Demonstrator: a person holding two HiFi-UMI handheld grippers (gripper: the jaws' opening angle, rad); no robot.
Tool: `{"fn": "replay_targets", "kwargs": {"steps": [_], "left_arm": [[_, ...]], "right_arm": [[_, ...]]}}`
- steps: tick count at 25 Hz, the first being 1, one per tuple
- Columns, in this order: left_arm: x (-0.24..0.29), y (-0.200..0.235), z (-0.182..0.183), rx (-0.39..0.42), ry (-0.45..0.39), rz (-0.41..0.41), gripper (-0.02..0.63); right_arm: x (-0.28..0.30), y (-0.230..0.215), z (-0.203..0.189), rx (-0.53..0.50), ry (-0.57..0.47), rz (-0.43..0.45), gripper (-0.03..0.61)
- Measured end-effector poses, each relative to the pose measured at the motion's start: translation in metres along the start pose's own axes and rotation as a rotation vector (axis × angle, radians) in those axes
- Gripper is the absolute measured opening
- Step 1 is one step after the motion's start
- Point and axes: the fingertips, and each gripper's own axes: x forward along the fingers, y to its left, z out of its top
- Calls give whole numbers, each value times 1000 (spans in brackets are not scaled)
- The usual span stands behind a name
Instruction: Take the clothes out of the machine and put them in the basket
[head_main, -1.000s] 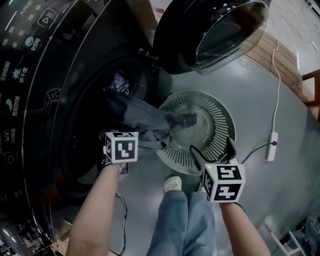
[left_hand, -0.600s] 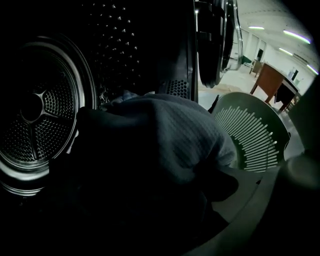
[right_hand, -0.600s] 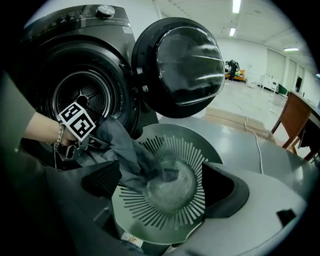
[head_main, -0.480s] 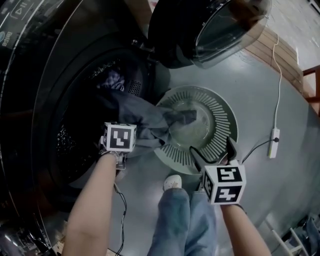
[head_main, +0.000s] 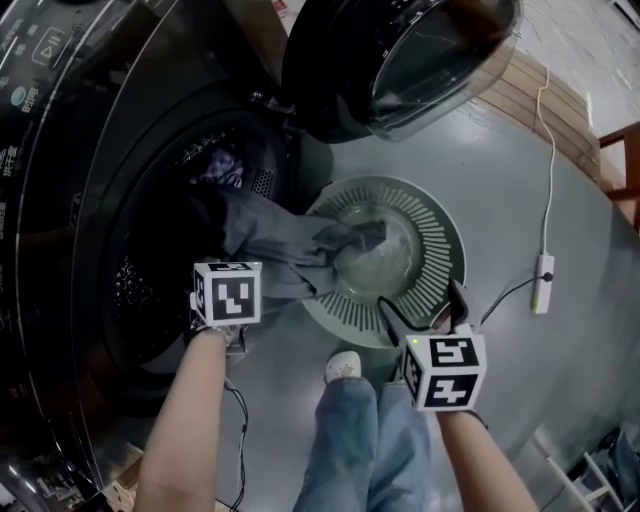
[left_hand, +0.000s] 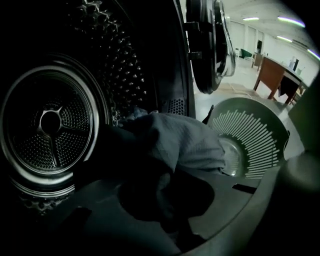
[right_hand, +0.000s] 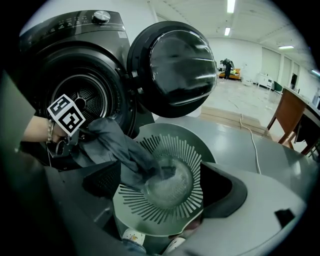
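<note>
Jaws of the left gripper (left_hand: 172, 220) have just been closing and now pinch a dark fold of the grey garment (left_hand: 185, 140). From that grip the cloth runs toward the basket (left_hand: 255, 135), whose slotted wall stands just beyond, opposite the machine's drum (left_hand: 50, 125).

In the right gripper view, the right gripper (right_hand: 160, 187) has its jaws spread wide and holds nothing. The basket lies beyond them, and the garment's free end rests in its bottom, apart from both jaws.

In the head view, the garment drapes from the machine's opening over the basket's rim. The right gripper hovers over the basket's near rim, and the left gripper is beside the basket, toward the machine.
</note>
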Motion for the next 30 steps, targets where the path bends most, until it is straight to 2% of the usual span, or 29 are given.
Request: {"fn": "replay_targets", "kwargs": {"steps": [4, 9, 15, 18, 23, 30], "left_arm": [[-14, -10, -2, -88, -20, -57, 26], [-41, -30, 5, -130, -74, -165, 26], [-69, -69, 22, -97, -123, -256, 26], [-83, -96, 32, -127, -153, -344, 26], [-107, -145, 50, -99, -197, -479, 26], [-137, -192, 73, -137, -248, -649, 26]], "right_arm": [[-4, -2, 1, 11, -6, -1, 488], [-10, -8, 4, 23, -11, -11, 482], [-22, -17, 11, 34, -26, -22, 476], [-27, -25, 12, 31, -26, -33, 473], [-37, -38, 12, 49, -29, -58, 469], [-47, -66, 4, 124, -20, -114, 459]]}}
